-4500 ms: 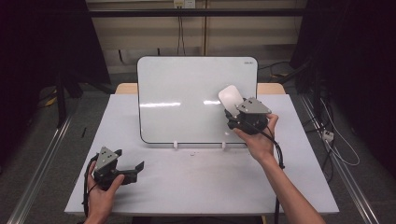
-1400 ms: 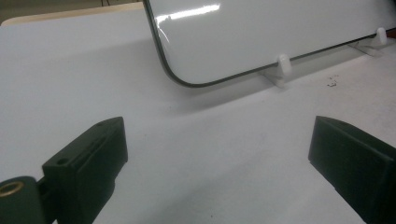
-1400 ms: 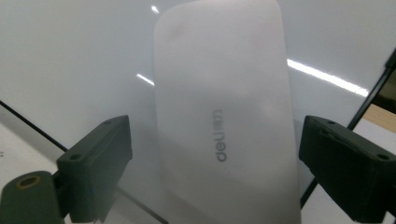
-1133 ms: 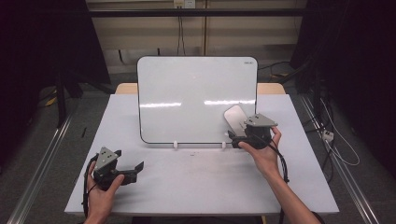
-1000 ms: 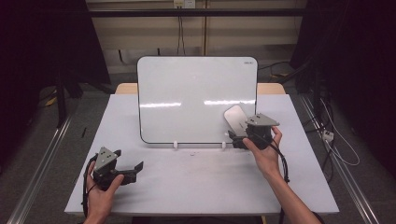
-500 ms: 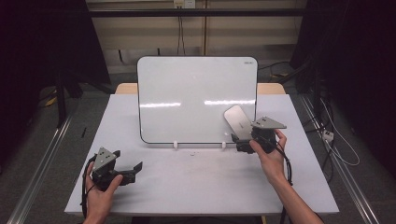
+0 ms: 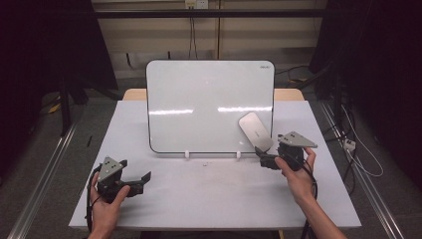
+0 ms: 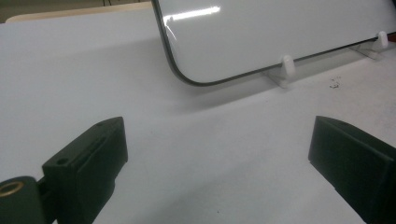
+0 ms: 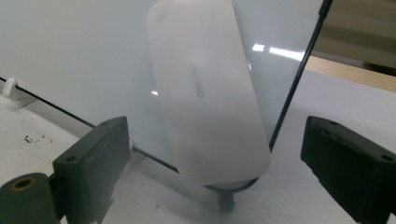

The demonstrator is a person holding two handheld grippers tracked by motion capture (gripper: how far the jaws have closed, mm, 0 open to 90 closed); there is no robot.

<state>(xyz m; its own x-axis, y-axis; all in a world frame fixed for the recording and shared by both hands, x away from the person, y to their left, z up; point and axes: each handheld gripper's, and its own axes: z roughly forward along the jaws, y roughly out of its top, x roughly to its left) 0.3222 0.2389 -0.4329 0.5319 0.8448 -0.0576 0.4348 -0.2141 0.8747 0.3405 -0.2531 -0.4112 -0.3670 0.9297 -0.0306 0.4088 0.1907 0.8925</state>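
Nearest the person, the left hand-held gripper (image 7: 142,179) rests low on the white tabletop (image 7: 209,194) at the front left, its jaws spread wide with only bare surface between them. Farther in and to the right, the right hand-held gripper (image 7: 262,160) is held just beside the lower right corner of the whiteboard (image 7: 199,104); its jaws stand released and have just been closing a little, their pads well clear of the eraser (image 7: 255,131) on either side. The eraser, a pale grey oblong with rounded ends, lies tilted against the board's face near that lower right corner. The whiteboard stands upright on two small white feet (image 7: 187,155) at the middle of the tabletop.
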